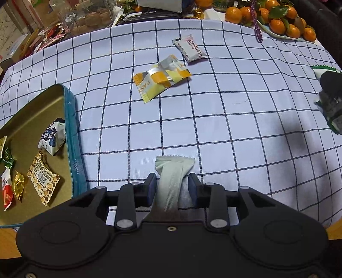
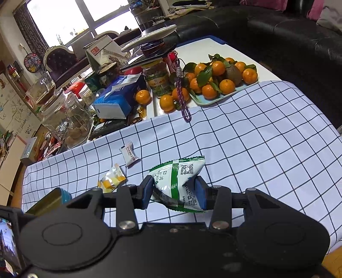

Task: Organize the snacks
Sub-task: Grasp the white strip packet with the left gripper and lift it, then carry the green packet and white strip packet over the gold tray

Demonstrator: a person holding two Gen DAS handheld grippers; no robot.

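Left tongs straddle a pale sachet, parted; right tongs clamp a green-white packet

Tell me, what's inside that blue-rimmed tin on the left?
The tin holds several wrapped snacks: a white-and-blue packet, a patterned packet with a barcode, a gold candy and a red-and-white one. Its near corner is hidden by the left gripper.

Daylight from window, blown out; soft shadows on cloth; edges bent by fisheye, sharp overall.

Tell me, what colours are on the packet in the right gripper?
White with green stripes, seen best from the right wrist: packet.
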